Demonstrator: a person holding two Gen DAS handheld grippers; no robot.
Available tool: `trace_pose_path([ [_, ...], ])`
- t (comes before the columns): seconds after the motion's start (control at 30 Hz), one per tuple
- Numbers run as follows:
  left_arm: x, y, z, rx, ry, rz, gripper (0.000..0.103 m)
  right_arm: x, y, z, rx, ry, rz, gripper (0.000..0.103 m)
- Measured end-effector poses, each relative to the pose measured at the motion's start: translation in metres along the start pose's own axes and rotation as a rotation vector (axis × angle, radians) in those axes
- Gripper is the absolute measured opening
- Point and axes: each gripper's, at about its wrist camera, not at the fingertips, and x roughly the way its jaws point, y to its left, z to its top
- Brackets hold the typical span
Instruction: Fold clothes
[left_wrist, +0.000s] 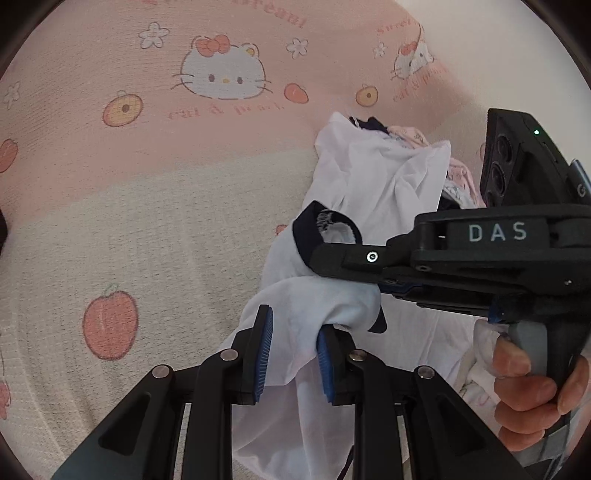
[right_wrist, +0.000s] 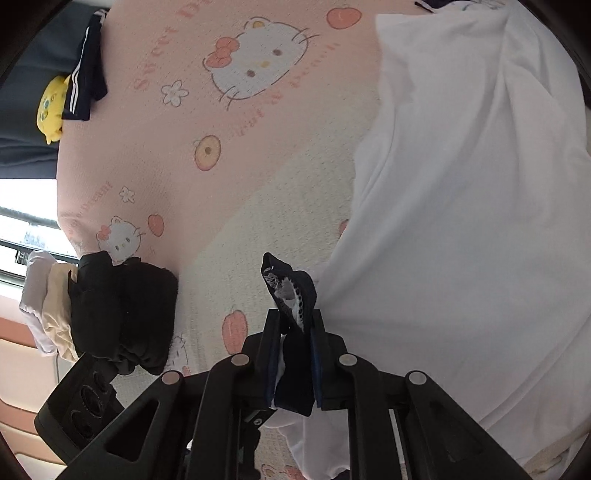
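Your right gripper (right_wrist: 293, 332) has its jaws clamped on the navy ribbed trim (right_wrist: 291, 291) of the white cotton garment (right_wrist: 461, 184), while your left gripper (left_wrist: 291, 354) pinches a bunched fold of the same white cloth (left_wrist: 295, 332) just beside it. Both hold neighbouring points on one edge, probably so you can draw them apart and stretch that edge straight. Most of the garment lies crumpled on the pink cartoon-cat bedsheet (right_wrist: 258, 147), so folding has barely begun.

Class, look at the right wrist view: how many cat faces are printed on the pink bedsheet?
2 clear ones: a large cat face near the top and a smaller cat face at the sheet's left edge. More may be hidden under the white garment.
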Motion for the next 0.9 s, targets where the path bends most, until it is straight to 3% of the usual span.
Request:
trace_pose_path([
  [0.07,-0.011,0.005,0.001,-0.005,-0.043,-0.015,0.012,0.001,0.007,0.0,0.0,0.013,-0.001,0.014],
  [0.23,-0.024,0.021,-0.002,-0.032,-0.058,-0.005,0.012,0.011,0.033,0.0,-0.021,0.033,0.01,0.013],
  [0.5,-0.04,0.05,-0.007,-0.151,-0.128,-0.075,0.003,0.026,0.073,-0.002,-0.086,0.087,0.005,0.013],
  [0.8,-0.064,0.077,-0.009,-0.262,-0.178,-0.103,0.002,0.039,0.107,0.0,-0.136,0.137,0.012,0.01],
  [0.9,-0.074,0.081,-0.007,-0.268,-0.197,-0.066,0.002,0.045,0.122,0.0,-0.144,0.154,0.029,0.01],
])
